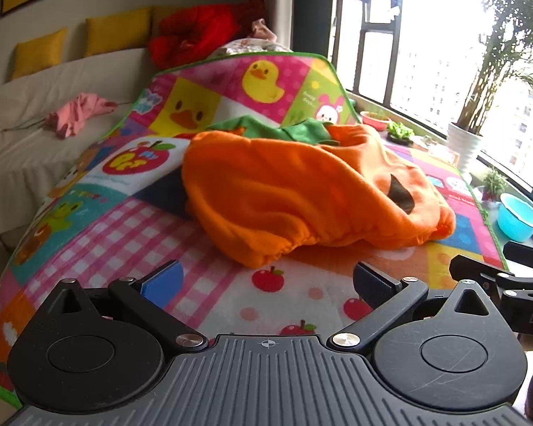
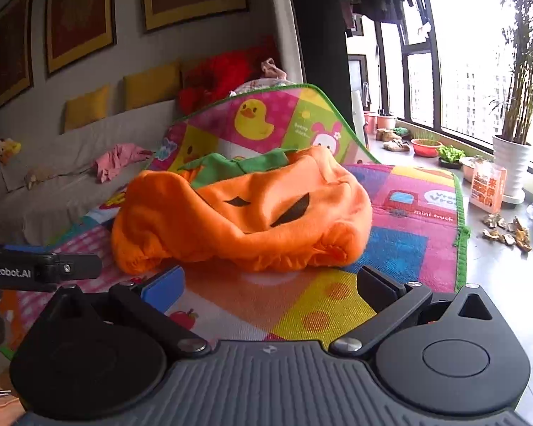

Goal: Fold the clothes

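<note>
Nearest the left wrist camera, the left gripper (image 1: 268, 277) hangs with its two fingers spread wide and nothing between them, over a patch of the play mat (image 1: 99, 234) printed with pink checks and small red apples. Straight ahead at twelve o'clock, near the fingertips but not touching them, lies the orange costume (image 1: 302, 195), a rumpled fleece heap with a gathered elastic hem facing the camera, a green collar (image 1: 266, 129) at its far edge and a dark eye patch toward three o'clock. At three o'clock in this view the black body of the other tool pokes in from the edge. From the right wrist camera, the right gripper (image 2: 270, 284) is likewise spread and empty, low over the mat's orange and yellow squares, with the costume's hem just beyond its fingertips at twelve o'clock; two black slanted eyes show on the orange fabric. The mat's far end rises up, showing a yellow duck (image 2: 252, 117). At ten o'clock a pale covered sofa (image 2: 53, 177) carries a pink garment (image 2: 115, 161) and yellow cushions (image 2: 87, 106), with a red bundle (image 2: 216, 74) farther back. At two o'clock stand a white plant pot (image 2: 511, 163) by the window and a red bowl (image 2: 424, 147).
</note>
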The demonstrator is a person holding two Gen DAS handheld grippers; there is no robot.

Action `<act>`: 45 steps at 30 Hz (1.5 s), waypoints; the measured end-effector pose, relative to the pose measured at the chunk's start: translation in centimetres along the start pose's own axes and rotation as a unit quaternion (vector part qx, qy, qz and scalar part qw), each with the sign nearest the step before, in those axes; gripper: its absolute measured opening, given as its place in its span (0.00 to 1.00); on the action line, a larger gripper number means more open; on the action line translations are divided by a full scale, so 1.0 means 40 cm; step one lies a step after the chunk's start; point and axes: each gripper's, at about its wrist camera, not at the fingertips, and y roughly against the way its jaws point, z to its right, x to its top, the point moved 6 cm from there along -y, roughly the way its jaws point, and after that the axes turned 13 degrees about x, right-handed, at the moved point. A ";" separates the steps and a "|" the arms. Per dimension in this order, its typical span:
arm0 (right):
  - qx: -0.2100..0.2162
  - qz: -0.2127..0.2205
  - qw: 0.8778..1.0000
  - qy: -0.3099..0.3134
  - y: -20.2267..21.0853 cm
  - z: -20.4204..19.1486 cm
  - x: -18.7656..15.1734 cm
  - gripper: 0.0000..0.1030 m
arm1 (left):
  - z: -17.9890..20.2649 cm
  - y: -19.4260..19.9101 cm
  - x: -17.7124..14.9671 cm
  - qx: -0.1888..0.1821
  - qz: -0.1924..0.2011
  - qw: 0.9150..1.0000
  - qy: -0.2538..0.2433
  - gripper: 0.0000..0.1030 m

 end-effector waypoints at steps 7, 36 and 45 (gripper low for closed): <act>-0.003 0.000 1.000 0.021 0.011 -0.009 -0.005 1.00 | 0.003 -0.013 -0.009 0.005 0.001 1.000 0.001 1.00; -0.011 -0.024 0.999 0.031 -0.017 -0.023 -0.011 1.00 | 0.004 -0.025 -0.016 0.009 -0.026 1.000 -0.007 1.00; -0.011 -0.026 0.999 0.031 -0.019 -0.023 -0.012 1.00 | 0.007 -0.028 -0.017 0.007 -0.029 1.000 -0.010 1.00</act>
